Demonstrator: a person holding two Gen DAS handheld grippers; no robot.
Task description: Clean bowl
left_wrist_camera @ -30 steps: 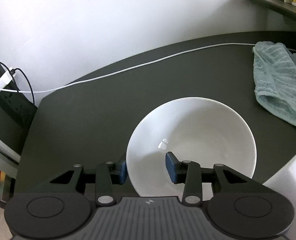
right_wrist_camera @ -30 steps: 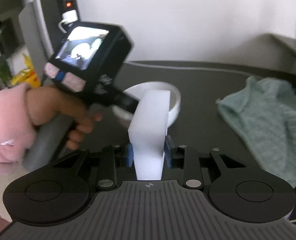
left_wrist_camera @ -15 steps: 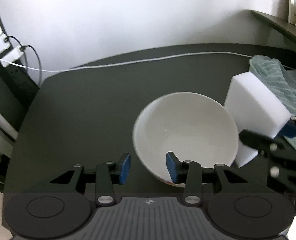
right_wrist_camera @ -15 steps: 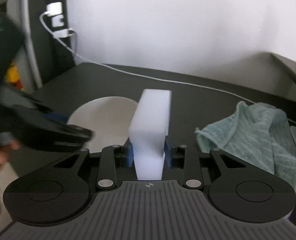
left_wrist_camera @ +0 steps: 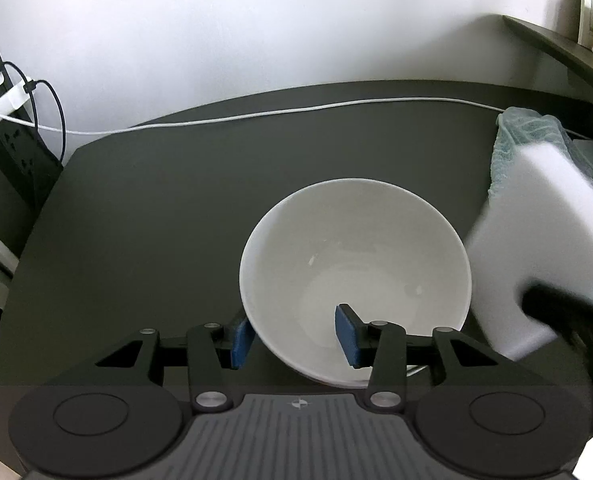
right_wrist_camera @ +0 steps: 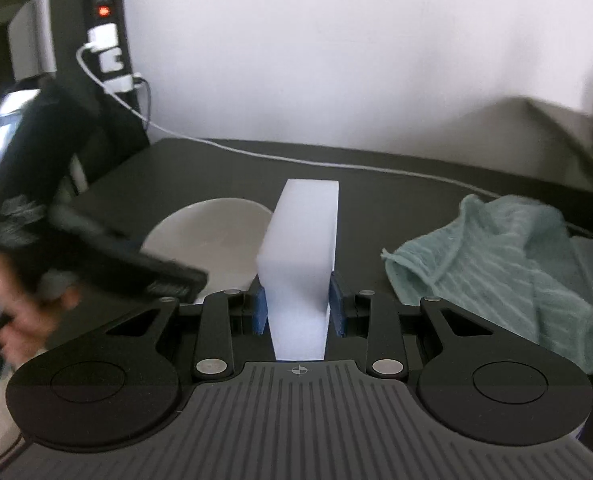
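A white bowl (left_wrist_camera: 352,264) stands upright on the dark table (left_wrist_camera: 156,220). My left gripper (left_wrist_camera: 294,338) is open and straddles the bowl's near-left rim: one blue pad sits outside the wall, the other inside. A white sponge block (right_wrist_camera: 300,256) is held upright in my right gripper (right_wrist_camera: 298,308), which is shut on it. In the left wrist view the sponge (left_wrist_camera: 536,248) hangs blurred just right of the bowl, apart from it. The right wrist view shows the bowl (right_wrist_camera: 212,232) to the left of the sponge, partly hidden by the blurred left gripper body (right_wrist_camera: 96,256).
A crumpled teal towel (right_wrist_camera: 516,264) lies on the table's right side. A white cable (left_wrist_camera: 296,112) runs across the back of the table to a power strip (right_wrist_camera: 104,40) at the left. A hand (right_wrist_camera: 16,320) holds the left gripper. A shelf edge (left_wrist_camera: 556,44) juts at far right.
The left gripper has closed in on the bowl, so its rim now sits between the open pads. The sponge has shifted right and nearer in the left wrist view.
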